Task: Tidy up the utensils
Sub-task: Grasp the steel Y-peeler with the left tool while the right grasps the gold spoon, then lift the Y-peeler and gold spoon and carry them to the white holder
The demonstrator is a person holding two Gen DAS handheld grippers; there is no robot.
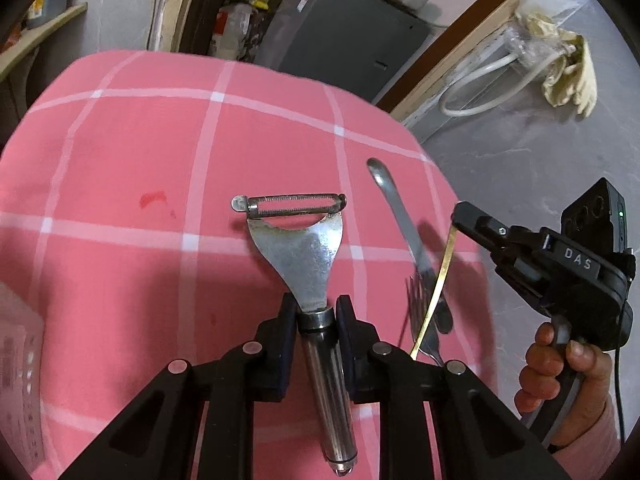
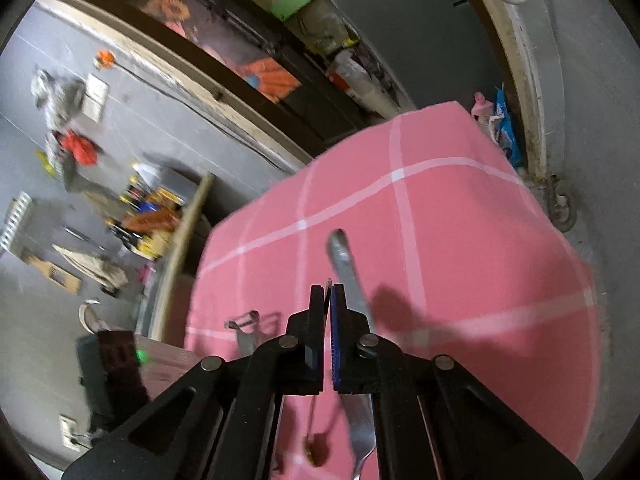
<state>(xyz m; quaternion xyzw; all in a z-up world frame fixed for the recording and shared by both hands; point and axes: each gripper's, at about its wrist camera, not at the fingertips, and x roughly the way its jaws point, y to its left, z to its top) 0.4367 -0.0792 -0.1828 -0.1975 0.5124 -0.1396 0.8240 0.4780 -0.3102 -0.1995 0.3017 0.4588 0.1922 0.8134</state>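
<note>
My left gripper [image 1: 316, 312] is shut on a metal peeler [image 1: 298, 252], gripping the collar where the flat head meets the round handle; its blade points away over the pink checked cloth [image 1: 140, 168]. My right gripper [image 1: 460, 216] is shut on the top end of a thin gold utensil [image 1: 436, 284] that hangs down over the cloth. In the right wrist view the gripper [image 2: 329, 300] pinches that thin handle, whose small end [image 2: 314, 446] dangles below. A silver fork [image 1: 404, 232] lies on the cloth under it, also in the right wrist view [image 2: 348, 272].
The cloth's right edge [image 1: 448, 184] drops to a grey floor. A white box [image 1: 20, 360] sits at the cloth's left edge. A red stain [image 1: 154, 199] marks the cloth. A grey cabinet [image 1: 344, 40] stands behind.
</note>
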